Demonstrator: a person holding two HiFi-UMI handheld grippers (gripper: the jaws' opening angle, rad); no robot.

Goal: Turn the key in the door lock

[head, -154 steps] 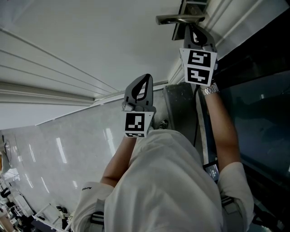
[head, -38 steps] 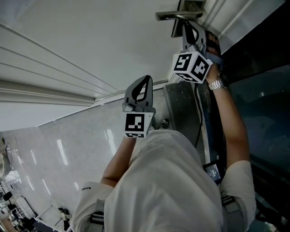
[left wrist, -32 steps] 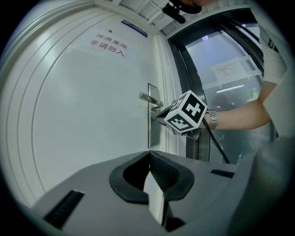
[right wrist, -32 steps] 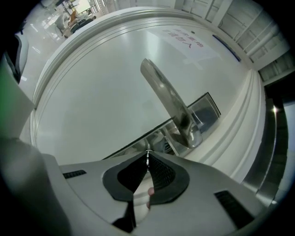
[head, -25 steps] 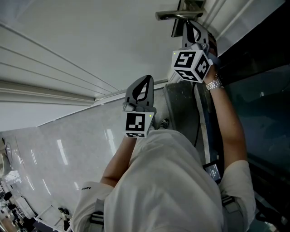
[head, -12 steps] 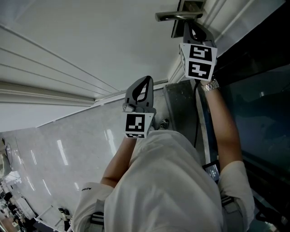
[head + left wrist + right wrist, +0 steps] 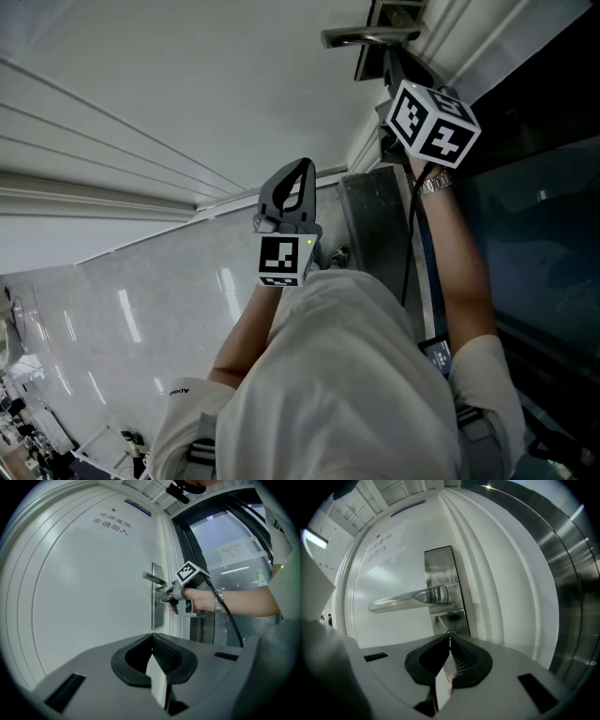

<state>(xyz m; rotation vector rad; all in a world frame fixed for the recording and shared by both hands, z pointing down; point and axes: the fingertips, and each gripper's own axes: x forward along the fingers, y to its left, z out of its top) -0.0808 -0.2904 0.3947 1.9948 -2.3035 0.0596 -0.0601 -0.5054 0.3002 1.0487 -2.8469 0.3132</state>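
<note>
Left gripper: the left gripper [image 7: 151, 638] is held well back from the lock plate [image 7: 440, 569], level with it, and touches nothing. Its jaws are pressed together with nothing between them.
Right hand: the person's hand [image 7: 199, 601], with a watch [image 7: 218, 603] on the wrist, holds the right gripper [image 7: 450, 637] up to the lower part of the lock plate.
Right gripper: its jaws are pinched to a thin slit, and the tip sits right at the keyhole on the lock plate. In the head view its marker cube sits tilted on a corner.
Key: the key [image 7: 450, 633] stands in the lower part of the lock plate, just under the handle. It is almost wholly buried in the right jaws, and only a small end shows at their tip.
Handle: the door handle [image 7: 410, 599] lies level across the middle of the lock plate, untouched.
Door: the white door [image 7: 84, 597] lies shut around the lock plate, against its frame.
Done: the key is in the lock and gripped. Judging by the tilted cube, the twist is under way.
Left: finish the turn. No view shows the bolt, so how far the lock has gone cannot be told.
</note>
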